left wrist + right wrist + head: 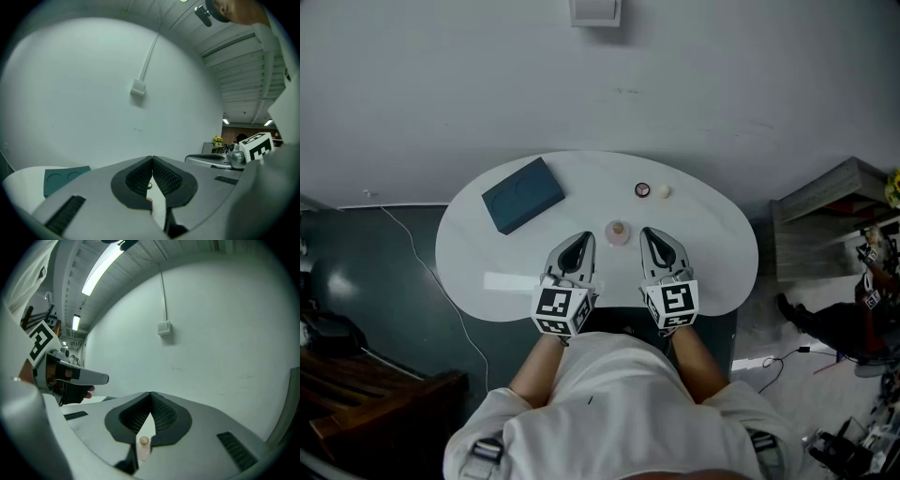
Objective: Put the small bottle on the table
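Observation:
The small pale pink bottle (pixel 618 232) stands upright on the white oval table (pixel 712 253), a little ahead of the person and between the two grippers. My left gripper (pixel 584 236) is just to its left and my right gripper (pixel 647 231) just to its right; neither touches it. Both sets of jaws meet at their tips with nothing between them. In the right gripper view the bottle (pixel 144 446) shows low down, behind the closed right gripper (pixel 151 393). The left gripper (pixel 152 158) points at the bare wall.
A flat teal box (pixel 522 194) lies at the table's back left, also seen as the teal box (pixel 65 178). Two small round items (pixel 642 189) (pixel 664 191) sit near the back edge. A grey wall rises right behind the table. Shelving (pixel 834 211) stands at the right.

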